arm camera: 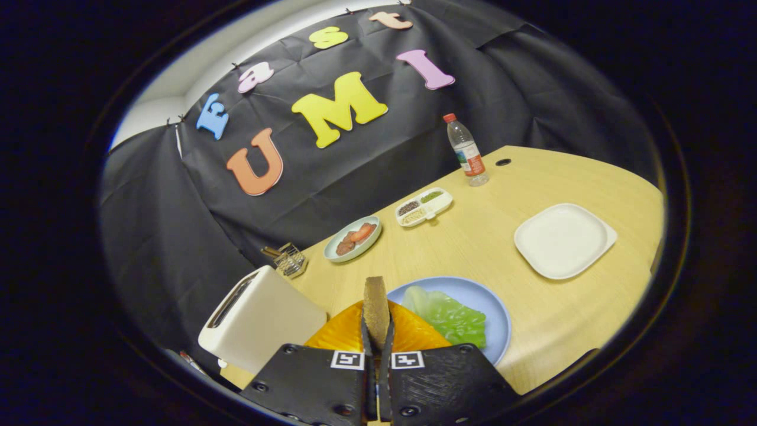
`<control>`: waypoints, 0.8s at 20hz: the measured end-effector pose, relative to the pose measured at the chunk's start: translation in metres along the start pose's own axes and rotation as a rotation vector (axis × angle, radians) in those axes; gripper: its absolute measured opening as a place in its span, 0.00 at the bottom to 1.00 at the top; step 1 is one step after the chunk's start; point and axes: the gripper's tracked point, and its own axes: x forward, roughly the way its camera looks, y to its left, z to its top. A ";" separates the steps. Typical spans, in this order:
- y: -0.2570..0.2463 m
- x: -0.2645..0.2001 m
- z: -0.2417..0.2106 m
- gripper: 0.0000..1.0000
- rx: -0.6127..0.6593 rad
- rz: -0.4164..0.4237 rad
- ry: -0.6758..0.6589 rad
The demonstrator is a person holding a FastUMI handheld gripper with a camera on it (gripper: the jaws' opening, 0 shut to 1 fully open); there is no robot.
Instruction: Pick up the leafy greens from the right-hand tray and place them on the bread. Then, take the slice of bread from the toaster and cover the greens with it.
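We are seeing one slice of bread (376, 310), brown, coarse and rough-faced, standing on edge between the two fingers of the hand-held gripper (377, 332), which are pressing on it from both sides. Just beyond the fingers an orange plate (343, 334) with a ribbed, glossy surface is lying on the table (491, 242); whether the slice is touching it we cannot tell. Just beside it, to the right, a round blue plate (494, 307) is carrying the leafy greens (452, 316), one pale green crinkled leaf with a smooth whitish stem end. To the left of the orange plate one white toaster (260, 316) is standing, a smooth box with rounded corners and a long slot on top.

Farther out we are counting one small wire rack (290, 260) behind the toaster, one round pale dish (353, 238) holding reddish slices, and one white oblong tray (424, 207) split into compartments holding dark, pale and green grains. One square white plate (565, 239) with rounded corners is lying well apart to the right. At the far edge one clear plastic bottle (466, 151) with a red cap is standing upright. The table is a light wood grain.
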 end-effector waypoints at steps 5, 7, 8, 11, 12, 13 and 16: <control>-0.019 0.007 0.001 0.17 -0.033 -0.023 -0.009; -0.030 0.008 -0.001 0.25 -0.027 -0.037 0.003; -0.035 0.010 -0.002 0.30 -0.032 -0.043 0.009; -0.047 0.009 0.002 0.49 -0.059 -0.061 -0.003; -0.048 0.008 0.004 0.55 -0.071 -0.063 -0.011; -0.048 0.006 0.008 0.61 -0.081 -0.063 -0.020; -0.045 -0.007 0.026 0.76 -0.148 -0.065 -0.077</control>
